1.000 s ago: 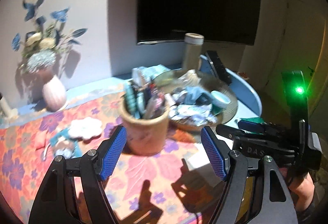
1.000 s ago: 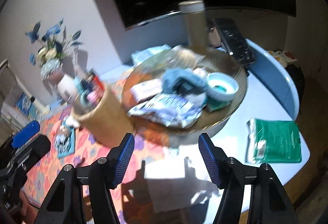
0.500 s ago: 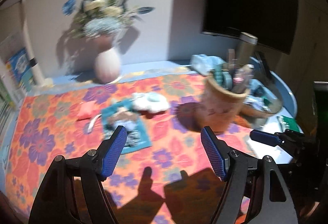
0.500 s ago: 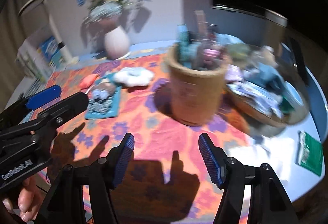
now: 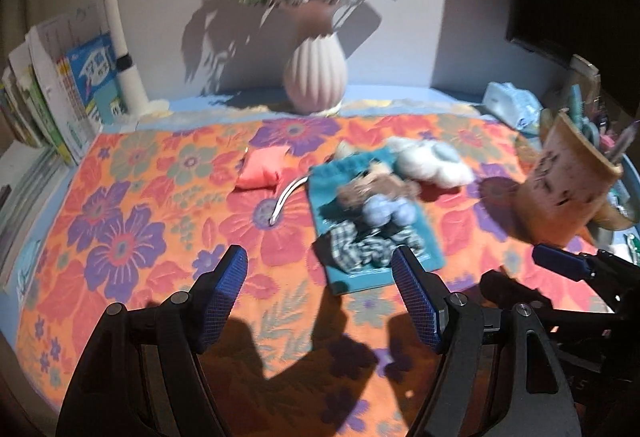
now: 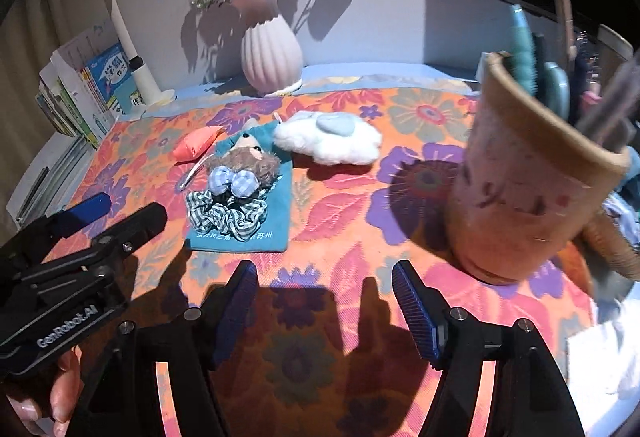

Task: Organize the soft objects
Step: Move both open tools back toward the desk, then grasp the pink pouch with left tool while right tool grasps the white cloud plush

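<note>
2 grippers, left gripper (image 5: 320, 301) and right gripper (image 6: 324, 301), tilt down, empty.

Both views have swung from the basket to the teal pouch (image 6: 256, 213); right tongs (image 6: 324, 301) opening, empty

pink vase (image 5: 315, 77) (ribbed), books (image 5: 60, 93), lamp (image 6: 120, 29)

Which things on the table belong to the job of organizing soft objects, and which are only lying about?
For the job: teal pouch, plush bear, checked scrunchie, white fluffy cloud toy, small coral cushion.

Lying about: pink vase with flowers, pen holder, books, lamp, floral cloth.
</note>
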Motion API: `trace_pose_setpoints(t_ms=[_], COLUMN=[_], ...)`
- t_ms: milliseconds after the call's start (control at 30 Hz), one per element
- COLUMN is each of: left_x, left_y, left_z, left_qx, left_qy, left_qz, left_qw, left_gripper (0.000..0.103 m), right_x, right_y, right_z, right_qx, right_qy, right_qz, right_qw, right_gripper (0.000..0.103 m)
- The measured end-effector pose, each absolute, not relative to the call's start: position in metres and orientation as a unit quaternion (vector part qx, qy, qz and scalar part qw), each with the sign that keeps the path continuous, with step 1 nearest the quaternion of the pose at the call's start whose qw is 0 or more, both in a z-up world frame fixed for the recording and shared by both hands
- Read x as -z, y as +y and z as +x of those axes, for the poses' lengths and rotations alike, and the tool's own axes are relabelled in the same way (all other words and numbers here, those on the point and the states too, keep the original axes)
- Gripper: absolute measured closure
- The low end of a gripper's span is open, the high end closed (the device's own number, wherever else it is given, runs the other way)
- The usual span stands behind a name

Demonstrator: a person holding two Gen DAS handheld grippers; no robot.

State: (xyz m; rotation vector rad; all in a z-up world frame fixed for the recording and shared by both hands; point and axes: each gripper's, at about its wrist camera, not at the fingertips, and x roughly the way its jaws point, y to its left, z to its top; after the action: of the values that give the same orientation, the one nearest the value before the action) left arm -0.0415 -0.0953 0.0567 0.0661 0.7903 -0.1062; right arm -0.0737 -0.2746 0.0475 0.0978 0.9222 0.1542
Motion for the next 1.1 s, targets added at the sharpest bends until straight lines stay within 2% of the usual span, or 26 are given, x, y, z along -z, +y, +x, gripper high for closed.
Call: trace_pose_setpoints(t_ms=[267, 533, 700, 933, 1100], left_x=[-0.025, -0.021, -0.014, -0.014, -0.018], left_y=[-0.088, -0.085, -0.069, -0.072, -0.059], left_z=[-0.023, -0.017, -0.008, -0.011, -0.009], left_qx=[0.039, 0.050, 0.062, 0.064, 0.084], left_qy=[0.407, 0.418, 0.445, 0.441, 0.454], left_qz=[0.032, 0.017, -0.040, -0.033, -0.065], left_qw=[0.912, 0.907, 0.893, 0.894, 0.885], left_gripper=[0.030, 0.030, 0.030, 0.030, 0.030], right_x=[-0.033, -0.022, -0.020, -0.020, -0.021], right_y=[-0.261, -0.253, -0.262, -0.267, -0.272], right_z=[-0.065, -0.061, -0.057, -0.056, -0.056], right_qx=[-0.063, -0.054, -0.058, -0.060, -0.065], right_qy=[0.439, 0.441, 0.447, 0.446, 0.450], right_qz=[0.025, 0.007, 0.034, 0.052, 0.068], right_qw=[0.896, 0.896, 0.892, 0.892, 0.888], right_gripper=[0.035, 0.032, 0.030, 0.030, 0.030])
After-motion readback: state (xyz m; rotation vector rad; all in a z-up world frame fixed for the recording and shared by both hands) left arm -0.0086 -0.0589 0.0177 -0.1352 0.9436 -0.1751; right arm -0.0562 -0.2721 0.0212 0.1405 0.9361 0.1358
